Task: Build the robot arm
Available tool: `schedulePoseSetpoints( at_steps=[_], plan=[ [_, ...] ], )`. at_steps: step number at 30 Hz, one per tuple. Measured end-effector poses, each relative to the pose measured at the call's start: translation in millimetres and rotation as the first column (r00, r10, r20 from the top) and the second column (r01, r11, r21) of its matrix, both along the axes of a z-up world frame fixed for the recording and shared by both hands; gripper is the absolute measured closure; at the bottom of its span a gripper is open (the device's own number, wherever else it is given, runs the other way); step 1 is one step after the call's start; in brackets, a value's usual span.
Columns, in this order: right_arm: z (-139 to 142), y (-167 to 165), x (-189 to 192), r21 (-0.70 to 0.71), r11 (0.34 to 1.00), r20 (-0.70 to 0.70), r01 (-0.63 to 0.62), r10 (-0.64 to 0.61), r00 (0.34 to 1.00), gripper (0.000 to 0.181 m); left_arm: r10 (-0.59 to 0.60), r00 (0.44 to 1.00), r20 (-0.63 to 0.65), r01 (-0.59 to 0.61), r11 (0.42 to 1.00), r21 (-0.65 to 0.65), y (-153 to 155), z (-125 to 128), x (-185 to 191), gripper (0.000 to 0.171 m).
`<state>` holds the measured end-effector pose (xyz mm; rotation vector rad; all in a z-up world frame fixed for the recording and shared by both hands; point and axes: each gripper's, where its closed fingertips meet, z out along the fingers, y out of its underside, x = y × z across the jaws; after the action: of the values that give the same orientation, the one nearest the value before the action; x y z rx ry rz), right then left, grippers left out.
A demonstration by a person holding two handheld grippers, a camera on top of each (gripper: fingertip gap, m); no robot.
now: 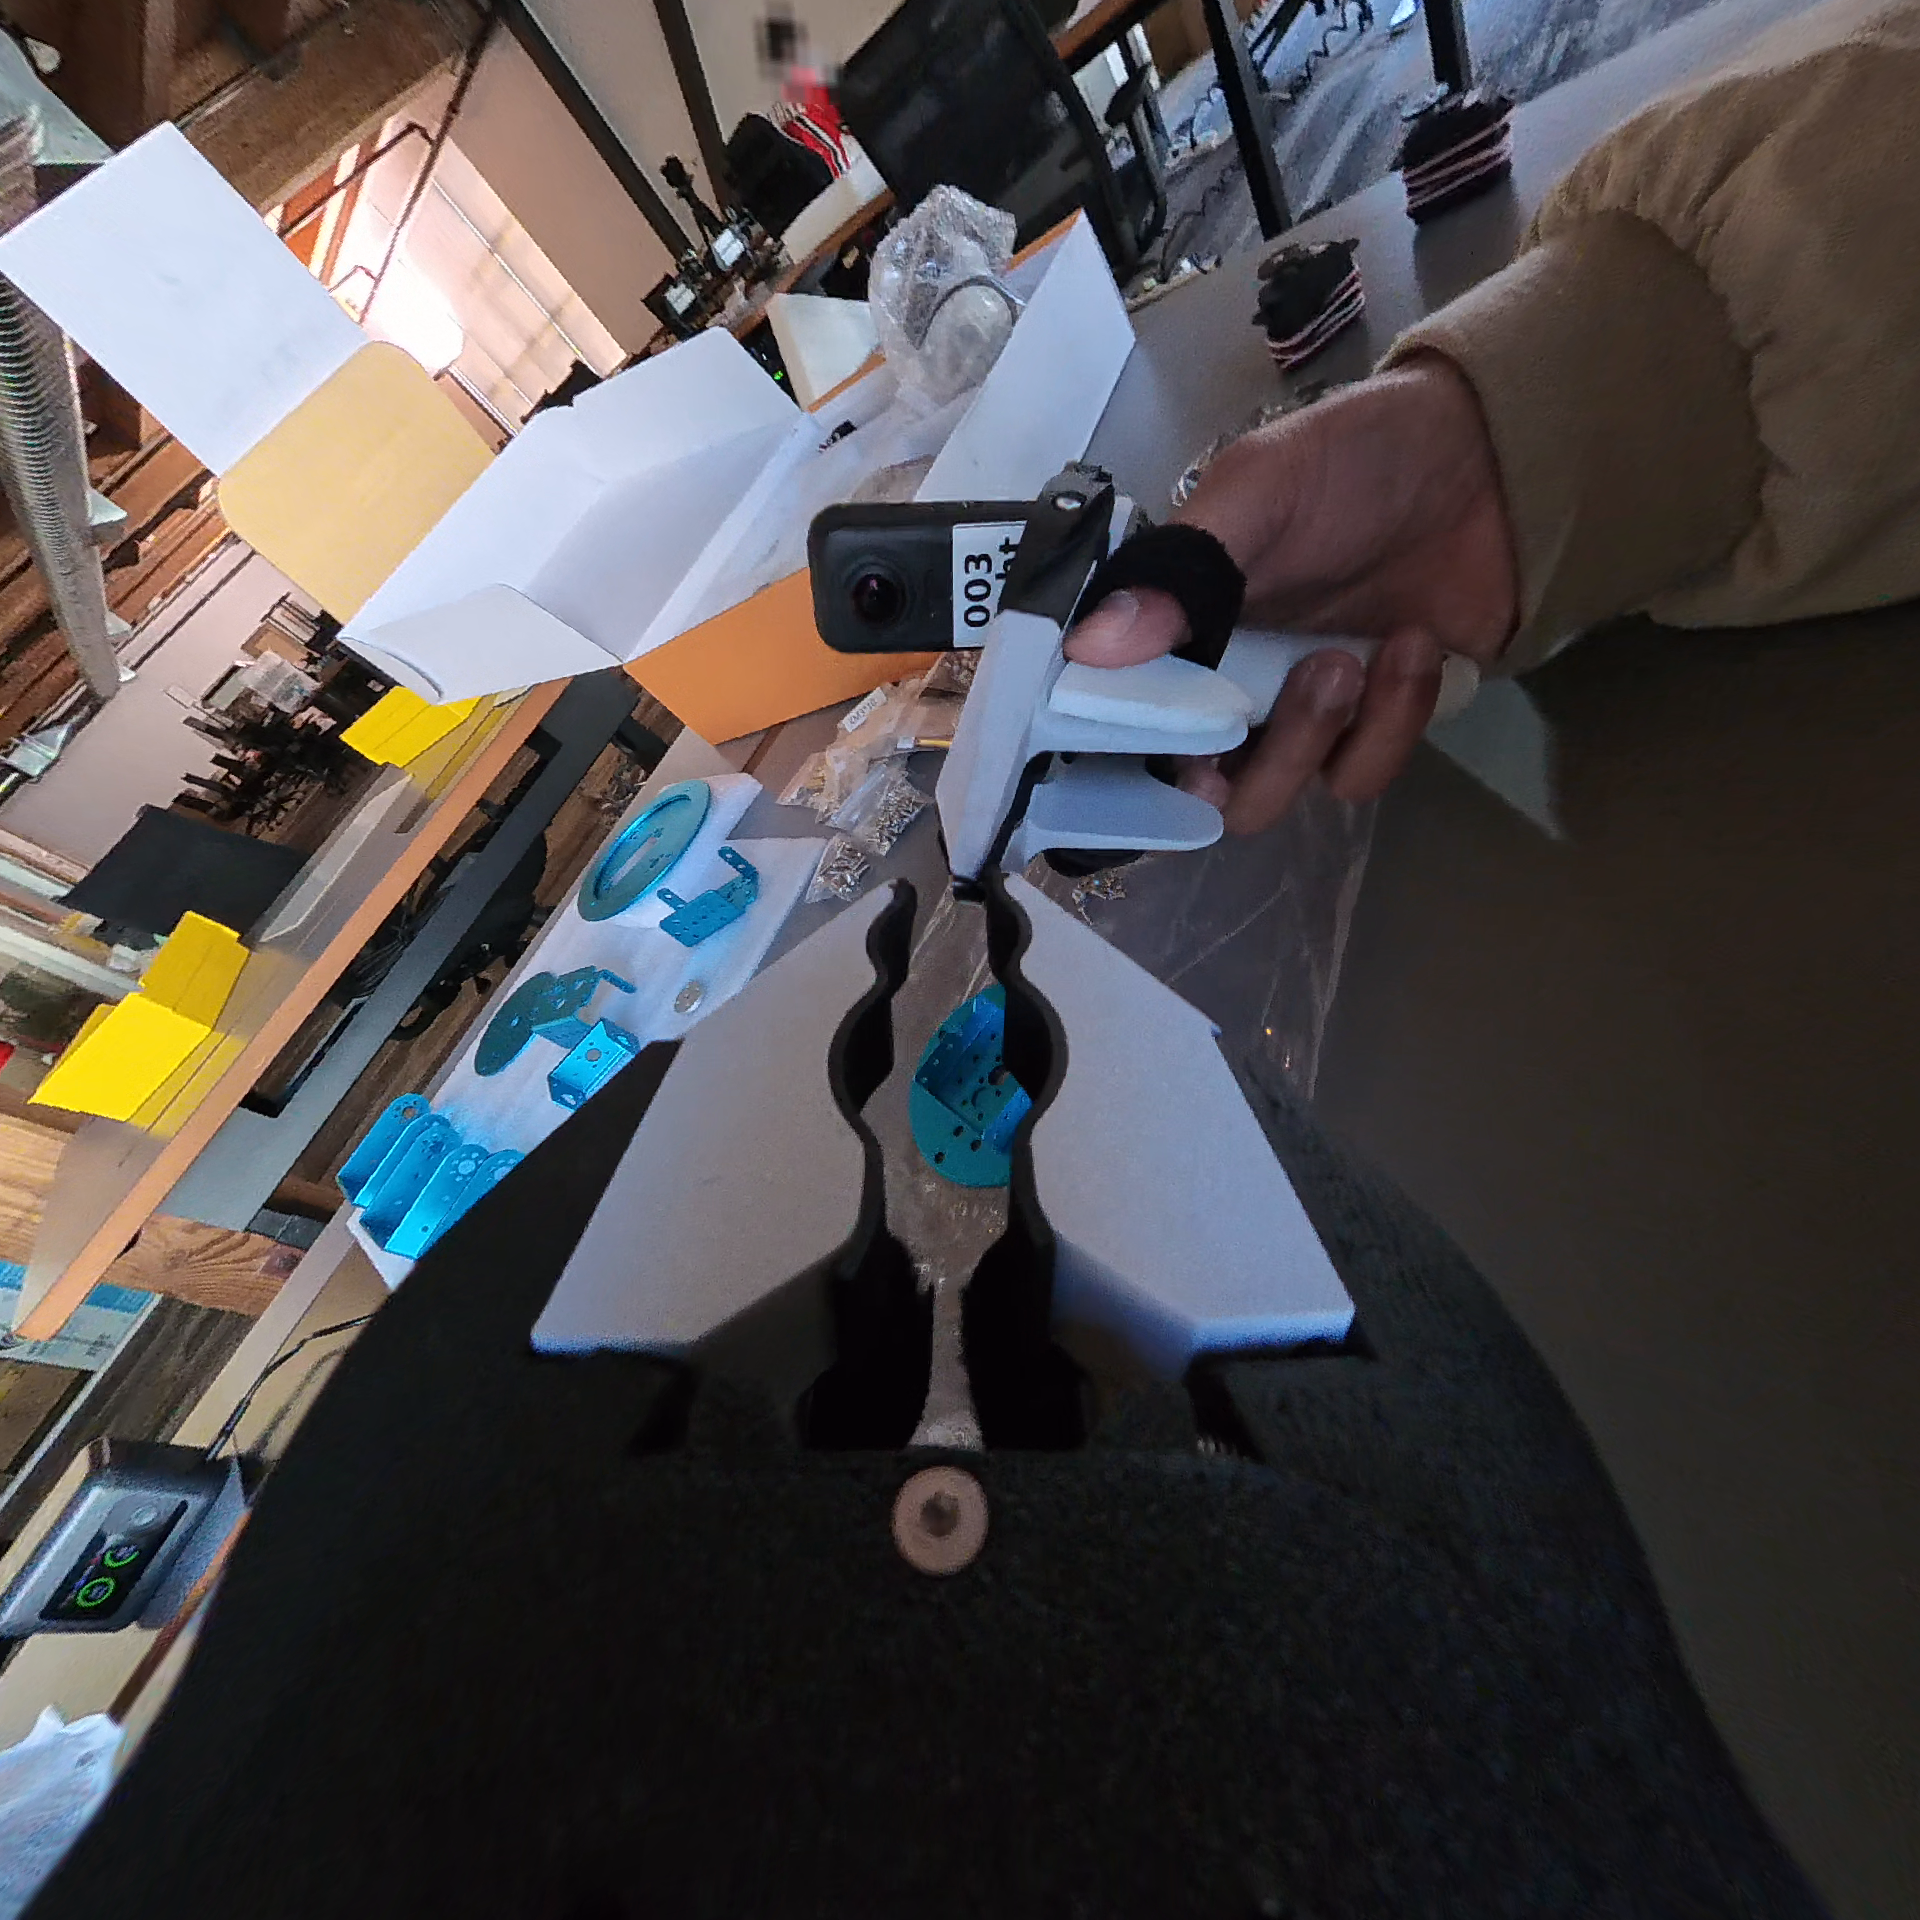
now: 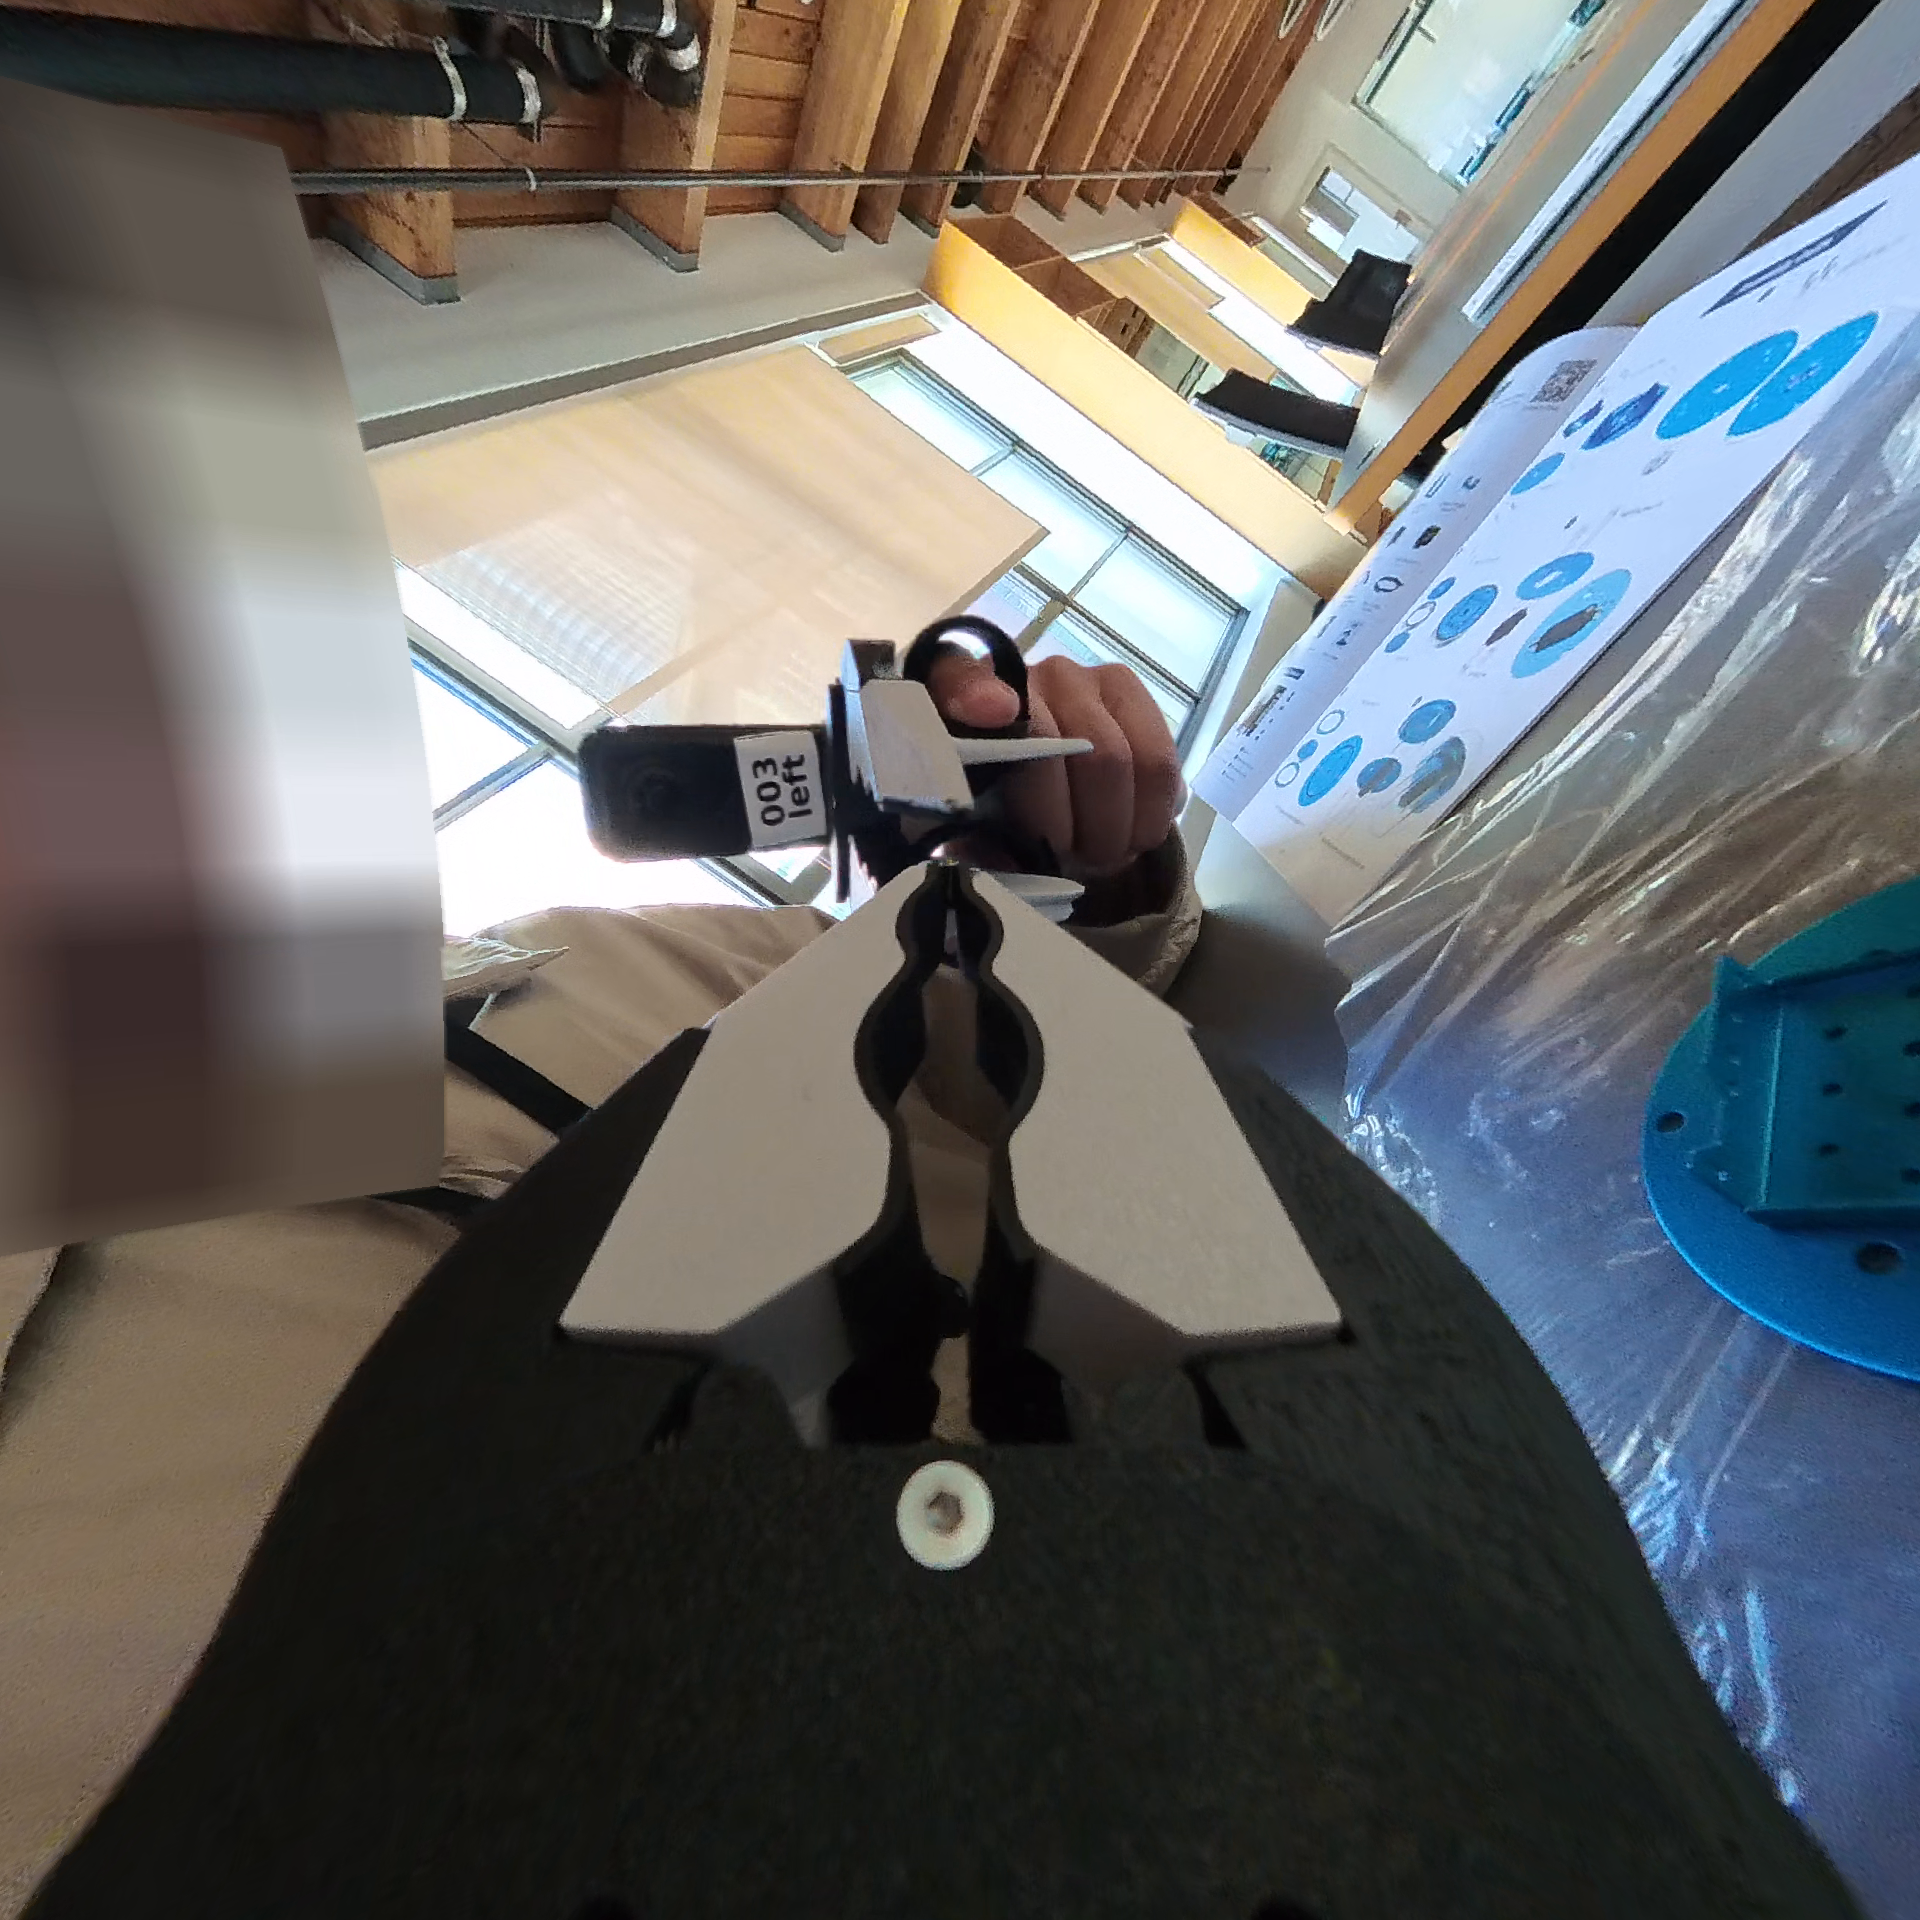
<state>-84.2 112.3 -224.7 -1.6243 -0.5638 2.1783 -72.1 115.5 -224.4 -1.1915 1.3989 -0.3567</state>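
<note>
Grey table (image 1: pixel 1195 353): blue bracket (image 1: pixel 971 1101) beyond left hand-held gripper (image 1: pixel 951 894) (tips nearly together).

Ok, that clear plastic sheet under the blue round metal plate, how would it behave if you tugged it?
The clear crinkled plastic sheet looks thin and floppy, so it would likely bunch rather than slide flat. The blue round metal plate with its bracket rests on it, probably pinning that part or dragging along.

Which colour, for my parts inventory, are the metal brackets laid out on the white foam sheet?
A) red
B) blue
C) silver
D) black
B: the brackets lying on the white foam sheet in the left wrist view are bright blue.
</note>
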Motion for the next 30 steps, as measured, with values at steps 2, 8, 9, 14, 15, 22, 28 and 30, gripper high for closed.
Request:
schedulePoseSetpoints(
  at_steps=[2,8,9,14,15,22,28,30],
  plan=[
    [2.2,0.3,-0.2,0.014,1.0,-0.011,0.01,-0.01,1.0,0.181,0.012,1.0,0.019,-0.012,1.0,0.012,0.4,2.3,-0.7,0.159],
    [5.0,5.0,-0.8,0.121,0.989,0.005,0.089,-0.09,0.996,0.181,0.062,0.995,0.076,-0.063,0.998,0.017,4.4,5.3,-2.5,0.158],
    [4.7,6.0,-0.6,0.14,0.985,0.013,0.102,-0.105,0.994,0.181,0.069,0.994,0.086,-0.07,0.998,0.01,5.2,5.2,-2.5,0.158],
    [5.0,11.1,3.0,0.169,0.975,0.015,0.147,-0.152,0.988,0.181,0.109,0.985,0.138,-0.115,0.992,0.042,7.6,9.4,-5.3,0.169],
    [3.3,11.1,3.5,0.176,0.974,0.024,0.146,-0.152,0.988,0.181,0.115,0.981,0.154,-0.126,0.99,0.061,8.1,12.3,-7.1,0.17],
    [6.6,10.4,2.1,0.19,0.968,0.013,0.163,-0.168,0.986,0.181,0.133,0.982,0.136,-0.147,0.984,0.103,6.1,7.7,-5.9,0.163],
    [5.4,9.0,0.2,0.178,0.971,0.007,0.157,-0.16,0.987,0.181,0.146,0.977,0.154,-0.167,0.977,0.135,3.9,6.4,-0.7,0.163],
    [5.2,5.5,-1.2,0.158,0.979,-0.002,0.126,-0.128,0.992,0.181,0.136,0.979,0.149,-0.158,0.977,0.143,1.7,5.4,0.9,0.164]
  ],
)
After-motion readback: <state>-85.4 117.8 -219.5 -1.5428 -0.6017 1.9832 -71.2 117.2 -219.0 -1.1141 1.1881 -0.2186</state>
